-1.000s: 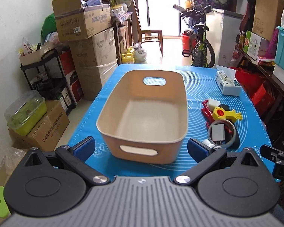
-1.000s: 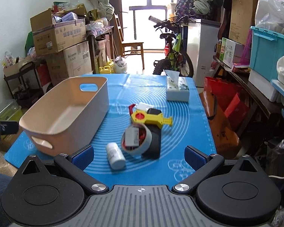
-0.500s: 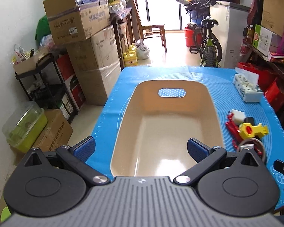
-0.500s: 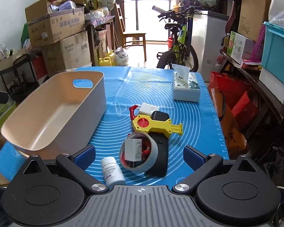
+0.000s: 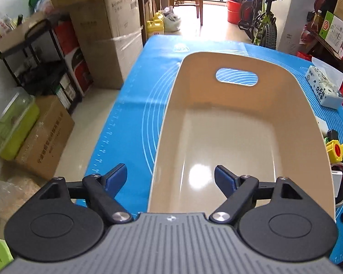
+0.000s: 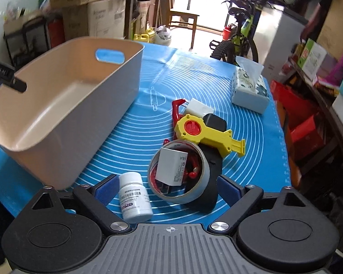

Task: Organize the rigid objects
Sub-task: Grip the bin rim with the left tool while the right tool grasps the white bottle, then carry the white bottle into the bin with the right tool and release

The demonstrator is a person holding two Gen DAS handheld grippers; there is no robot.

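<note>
**A:** Right wrist view, quick: where are my grippers?

**B:** My right gripper [image 6: 164, 183] is spread wide and empty, low over the near edge of the blue mat [image 6: 135, 137]. The white pill bottle [image 6: 135, 196] lies on its side just inside the left finger; the tape roll [image 6: 179, 169] stands between the fingers. My left gripper [image 5: 170, 178] is also wide and empty, straddling the near left rim of the beige bin [image 5: 228, 137], one finger outside the wall and one over the inside.

**A:** Rest of the pile?

**B:** A white box [image 6: 171, 166] is tucked in the roll's hole. Farther back are the yellow tool [image 6: 205, 134], a black block [image 6: 215, 121] behind it, a white adapter [image 6: 200, 109] and a red handle [image 6: 177, 109], all touching or overlapping. The tissue pack [image 6: 250, 91] sits far right. The bin sits on the left and looks empty.

**A:** Handling?

**B:** I'd guess the bottle is light, stiff and smooth, so it can roll; pinch it across the body, not the cap. The roll is rigid, so grip its wall, but the loose box may drop out. The yellow tool is hard plastic; take the narrow handle. The bin is stiff and light, and may slide when bumped.
</note>
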